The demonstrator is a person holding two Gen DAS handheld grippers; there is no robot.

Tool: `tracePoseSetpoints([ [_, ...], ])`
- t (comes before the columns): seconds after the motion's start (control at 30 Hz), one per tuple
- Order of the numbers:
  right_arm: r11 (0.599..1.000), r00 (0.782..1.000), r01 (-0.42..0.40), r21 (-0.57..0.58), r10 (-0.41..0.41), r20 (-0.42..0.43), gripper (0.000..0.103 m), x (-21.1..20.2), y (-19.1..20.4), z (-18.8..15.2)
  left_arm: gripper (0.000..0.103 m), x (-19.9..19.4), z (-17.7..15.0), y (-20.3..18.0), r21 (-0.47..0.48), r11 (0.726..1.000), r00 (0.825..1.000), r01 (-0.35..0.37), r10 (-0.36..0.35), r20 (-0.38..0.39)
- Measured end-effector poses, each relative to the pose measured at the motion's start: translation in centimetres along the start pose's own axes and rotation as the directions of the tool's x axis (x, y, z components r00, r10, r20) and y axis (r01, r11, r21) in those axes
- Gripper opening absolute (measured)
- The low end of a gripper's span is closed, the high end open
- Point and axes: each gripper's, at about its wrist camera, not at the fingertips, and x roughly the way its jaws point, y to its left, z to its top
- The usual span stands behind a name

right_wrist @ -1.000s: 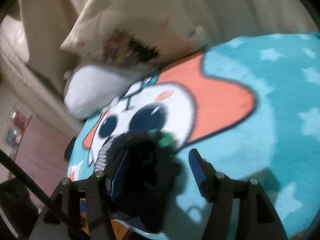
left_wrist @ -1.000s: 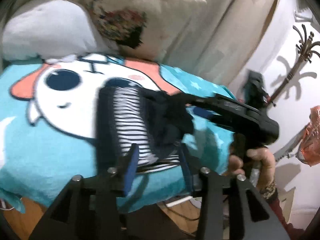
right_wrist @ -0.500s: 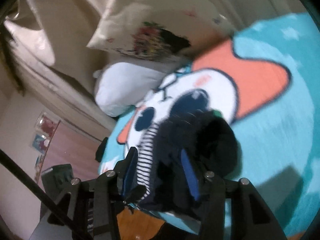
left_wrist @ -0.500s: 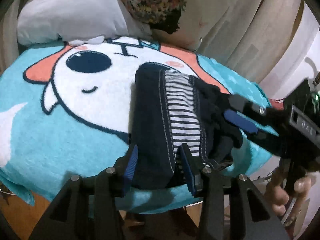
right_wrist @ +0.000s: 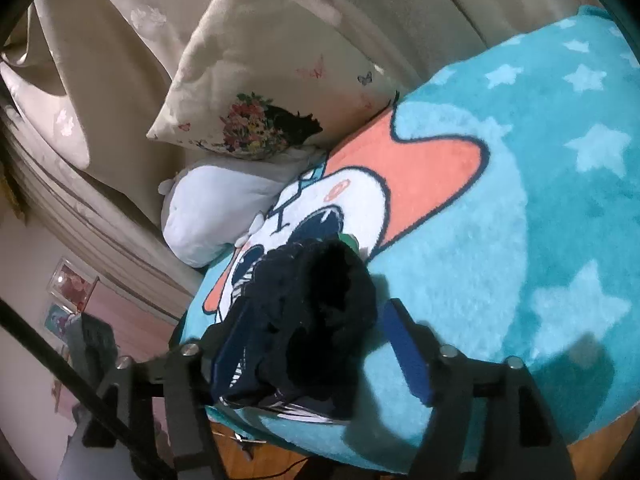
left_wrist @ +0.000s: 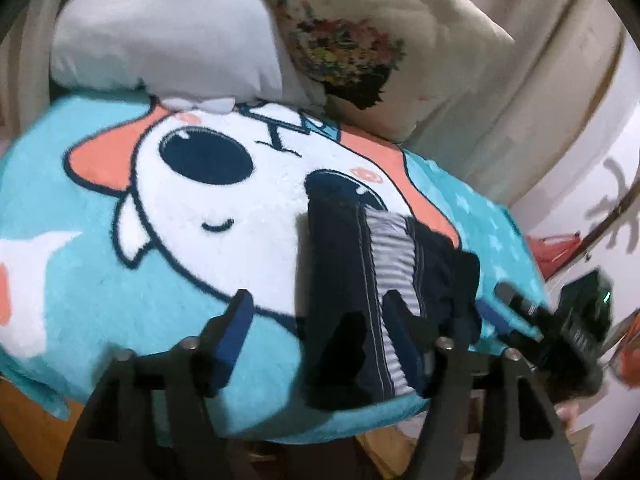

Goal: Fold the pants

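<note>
I see a bed covered by a teal blanket (left_wrist: 132, 308) printed with a white cartoon face, orange ears and pale stars. On it, near its front edge, lies a bundle of dark navy pants (left_wrist: 340, 280) with a striped lining showing (right_wrist: 316, 320). At the head of the blanket a pale grey pillow (left_wrist: 160, 28) rests against its edge, and a cream pillow (right_wrist: 272, 80) with a flower print leans just beside and partly over it.

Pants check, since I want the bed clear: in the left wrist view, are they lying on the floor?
No. The pants lie on the blue blanket.
</note>
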Motion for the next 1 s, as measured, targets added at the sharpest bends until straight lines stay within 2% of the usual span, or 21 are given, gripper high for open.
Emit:
tracePoseSetpoints([
  [0.07,1.0,0.999,0.011,-0.004,-0.011,-0.041,0.077,1.2,0.0,-0.1,0.076,1.5,1.1,0.5,-0.012,0.998,0.998,0.059,-0.059,-0.036],
  [0.17,1.0,0.996,0.024,-0.011,-0.025,-0.084,0.077,2.9,0.0,-0.3,0.076,3.7,2.3,0.9,-0.018,0.997,0.994,0.079,-0.08,-0.077],
  [0.3,0.999,0.994,0.028,-0.029,-0.031,-0.107,0.077,4.7,0.2,-0.3,0.077,7.0,3.6,0.5,-0.014,0.989,0.979,0.149,-0.149,-0.137],
  [0.37,0.999,0.994,0.019,-0.042,-0.024,-0.106,0.077,5.4,0.4,-0.2,0.084,7.8,3.7,0.2,-0.008,0.987,0.977,0.161,-0.161,-0.141],
  [0.4,0.999,0.994,0.015,-0.044,-0.019,-0.104,0.077,5.9,0.5,-0.2,0.084,8.1,3.7,0.0,-0.001,0.986,0.977,0.165,-0.164,-0.139],
  [0.43,0.999,0.995,0.007,-0.048,-0.011,-0.102,0.071,6.2,0.7,-0.2,0.083,8.2,3.6,-0.2,0.008,0.987,0.978,0.159,-0.157,-0.135],
  [0.47,0.999,0.995,0.002,-0.047,-0.007,-0.103,0.057,6.4,0.8,-0.2,0.064,8.1,3.5,-0.5,0.021,0.987,0.98,0.156,-0.152,-0.131],
  [0.5,0.999,0.994,0.002,-0.035,-0.006,-0.106,0.05,6.6,0.7,-0.3,0.049,7.8,3.3,-0.9,0.033,0.981,0.972,0.19,-0.183,-0.145],
  [0.57,1.0,0.996,-0.011,-0.013,0.01,-0.093,0.04,6.3,0.8,-0.4,0.035,7.2,3.2,-1.1,0.041,0.982,0.975,0.184,-0.178,-0.133],
  [0.63,1.0,0.997,-0.012,-0.023,0.01,-0.079,0.037,5.8,1.4,-0.3,0.031,6.4,3.2,-1.4,0.055,0.98,0.977,0.189,-0.182,-0.115],
  [0.77,0.996,0.999,-0.01,-0.087,0.006,-0.048,0.036,4.9,4.0,0.6,0.03,4.9,4.7,-1.5,0.046,0.979,0.979,0.197,-0.194,-0.064],
  [1.0,0.986,1.0,0.006,-0.167,-0.008,-0.014,0.036,7.7,7.5,4.2,0.03,5.2,9.6,-0.6,0.035,0.993,0.994,0.114,-0.113,-0.005],
])
